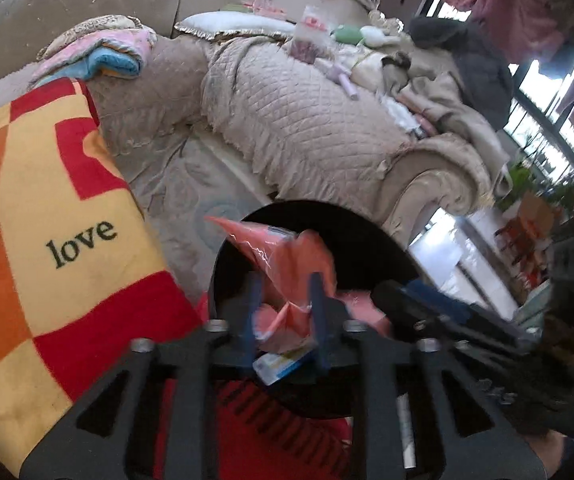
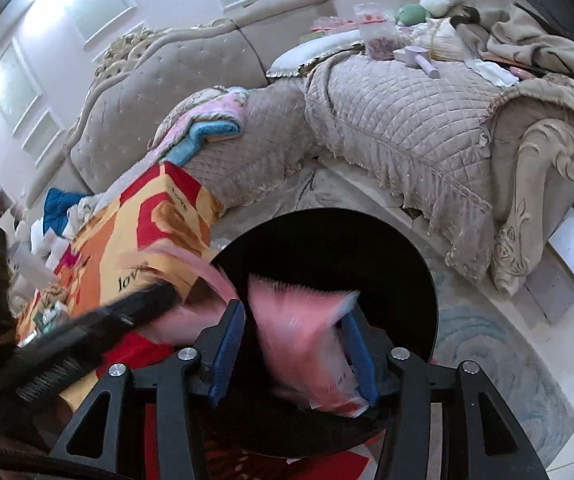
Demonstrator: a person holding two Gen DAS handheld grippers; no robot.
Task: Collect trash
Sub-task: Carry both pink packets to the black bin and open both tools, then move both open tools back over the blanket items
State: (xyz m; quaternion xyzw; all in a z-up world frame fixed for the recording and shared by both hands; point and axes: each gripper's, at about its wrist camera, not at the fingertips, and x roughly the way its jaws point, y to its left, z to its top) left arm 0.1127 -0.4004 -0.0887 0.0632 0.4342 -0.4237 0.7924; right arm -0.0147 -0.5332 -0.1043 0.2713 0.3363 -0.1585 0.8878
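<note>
Pink wrapper (image 1: 287,264), thin crinkly film, looks feather-light, limp and slippery; it sits between the left gripper (image 1: 285,320) blue pads, over the black bin (image 1: 367,248). Jaws partly parted; whether they pinch, I cannot tell. Best hold: its bunched middle.

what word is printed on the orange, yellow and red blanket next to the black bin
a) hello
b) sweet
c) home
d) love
d, the blanket draped beside the black bin carries the word "love" in dark lowercase letters on a yellow patch, plain in the left wrist view and seen again, smaller, in the right wrist view.
</note>
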